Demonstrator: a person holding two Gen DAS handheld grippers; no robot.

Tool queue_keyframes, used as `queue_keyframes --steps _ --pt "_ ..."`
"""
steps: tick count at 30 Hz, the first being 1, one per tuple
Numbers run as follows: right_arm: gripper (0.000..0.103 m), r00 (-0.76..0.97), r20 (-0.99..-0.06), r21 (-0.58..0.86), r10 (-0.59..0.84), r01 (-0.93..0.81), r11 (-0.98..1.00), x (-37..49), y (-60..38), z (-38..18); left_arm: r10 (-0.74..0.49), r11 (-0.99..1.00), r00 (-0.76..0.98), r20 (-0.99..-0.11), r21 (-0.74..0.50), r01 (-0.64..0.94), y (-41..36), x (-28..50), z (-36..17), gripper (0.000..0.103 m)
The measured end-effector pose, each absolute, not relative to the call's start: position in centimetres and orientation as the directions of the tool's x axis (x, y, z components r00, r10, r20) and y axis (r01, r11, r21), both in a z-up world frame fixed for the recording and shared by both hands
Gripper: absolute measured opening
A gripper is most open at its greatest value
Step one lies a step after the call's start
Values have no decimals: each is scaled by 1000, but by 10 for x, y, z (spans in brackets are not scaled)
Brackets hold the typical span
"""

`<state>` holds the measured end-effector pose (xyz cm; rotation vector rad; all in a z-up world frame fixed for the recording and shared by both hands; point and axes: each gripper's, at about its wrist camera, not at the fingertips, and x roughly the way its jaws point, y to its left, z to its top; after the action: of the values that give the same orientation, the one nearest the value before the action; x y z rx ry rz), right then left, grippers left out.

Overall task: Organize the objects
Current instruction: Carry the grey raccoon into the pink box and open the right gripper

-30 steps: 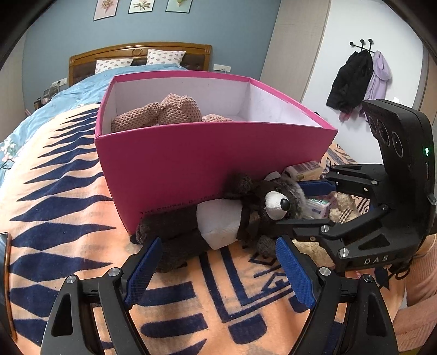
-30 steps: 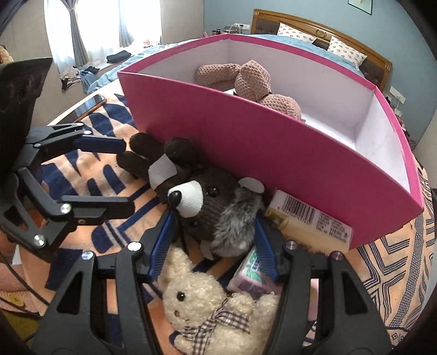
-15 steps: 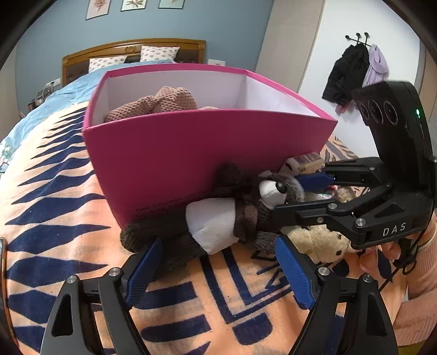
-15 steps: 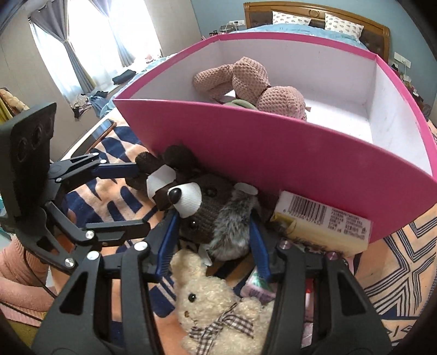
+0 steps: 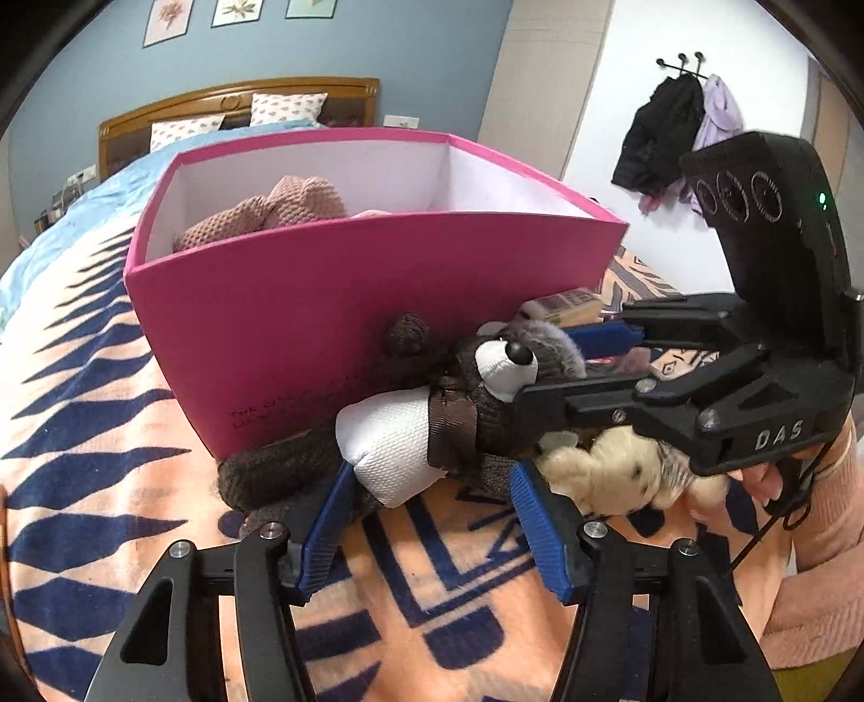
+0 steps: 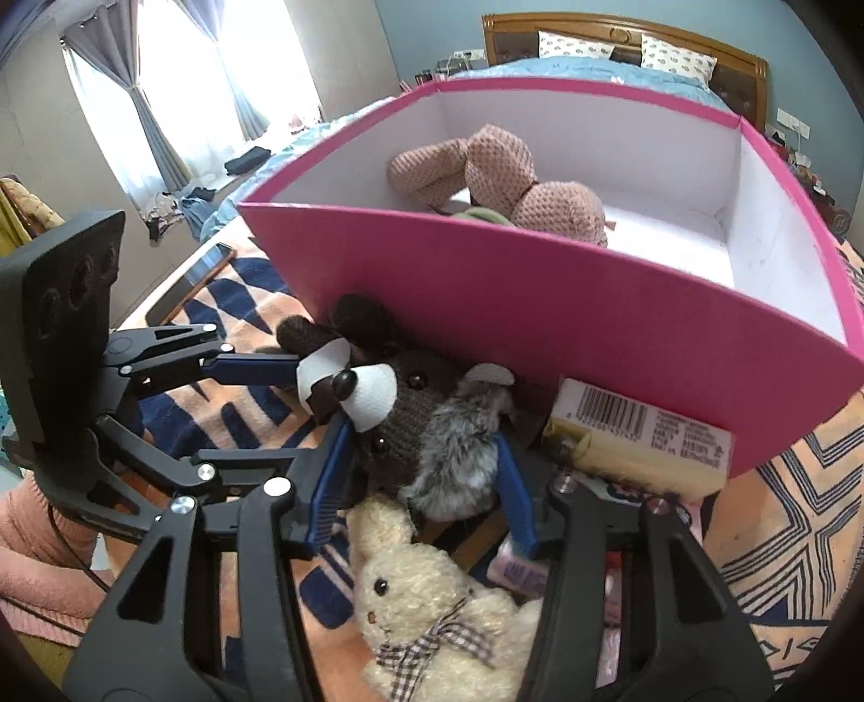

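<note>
Both claws are on the brown teddy bear [image 6: 410,426], right gripper [image 6: 426,475] clamped round its head, left gripper [image 5: 432,480] closing on its white belly, bear jammed against the pink box [image 5: 335,302] at 12 o'clock, cream bunny [image 6: 426,610] at 6.

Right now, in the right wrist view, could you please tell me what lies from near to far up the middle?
Cream bunny → dark brown bear → pink box's front wall → knitted pink plush inside it → bed headboard.
</note>
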<state>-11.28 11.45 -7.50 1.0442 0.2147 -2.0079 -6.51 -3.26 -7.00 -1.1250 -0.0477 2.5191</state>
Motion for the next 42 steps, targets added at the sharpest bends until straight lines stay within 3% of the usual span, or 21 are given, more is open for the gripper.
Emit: queue_keyframes --steps 12,21,28,42 --pt "52 -376 -637 179 -673 777 -604 -88 137 -19 349 -921 -706 -616 -88 -378 -27 -33 -7 61" --pt "52 -408 -552 200 -727 782 -590 -110 138 22 305 -937 -769 -562 -31 -349 -35 -69 37 62" --pt "52 -406 -542 236 -736 767 -597 -146 123 24 292 -948 -749 -595 -79 -307 -45 -115 37 62" --pt "52 -332 -625 303 -707 732 -611 -207 86 -13 188 -977 -695 -694 -61 -204 -59 -163 -1 62"
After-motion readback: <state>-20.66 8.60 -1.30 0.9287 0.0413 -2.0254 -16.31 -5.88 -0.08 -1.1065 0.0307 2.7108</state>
